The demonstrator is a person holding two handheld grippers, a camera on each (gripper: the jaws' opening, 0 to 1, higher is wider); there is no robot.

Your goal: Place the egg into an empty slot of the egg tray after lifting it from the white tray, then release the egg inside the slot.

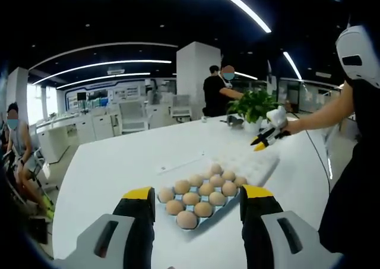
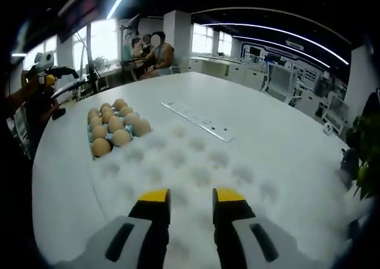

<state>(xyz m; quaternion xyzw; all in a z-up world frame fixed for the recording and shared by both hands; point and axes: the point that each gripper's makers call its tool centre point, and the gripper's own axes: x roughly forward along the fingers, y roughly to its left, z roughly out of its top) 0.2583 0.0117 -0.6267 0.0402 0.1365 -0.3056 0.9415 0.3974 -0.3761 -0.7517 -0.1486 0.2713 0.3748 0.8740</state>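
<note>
A blue egg tray (image 1: 178, 222) holding several brown eggs (image 1: 191, 198) lies on the white table just beyond my left gripper (image 1: 197, 192), which is open with its yellow-tipped jaws wide apart and nothing between them. Behind it sits a white moulded tray (image 1: 259, 164) with empty dimples. My right gripper (image 1: 259, 143), in a person's hand, hovers over that tray's far end. In the right gripper view my right gripper (image 2: 191, 195) is open and empty above the white tray (image 2: 196, 168). The eggs (image 2: 116, 126) lie further left, with my left gripper (image 2: 50, 76) beyond them.
A long white strip (image 1: 181, 162) (image 2: 196, 122) lies on the table past the trays. A potted plant (image 1: 254, 105) (image 2: 367, 156) stands at the table's far edge. People sit and stand around the room, with desks and chairs behind.
</note>
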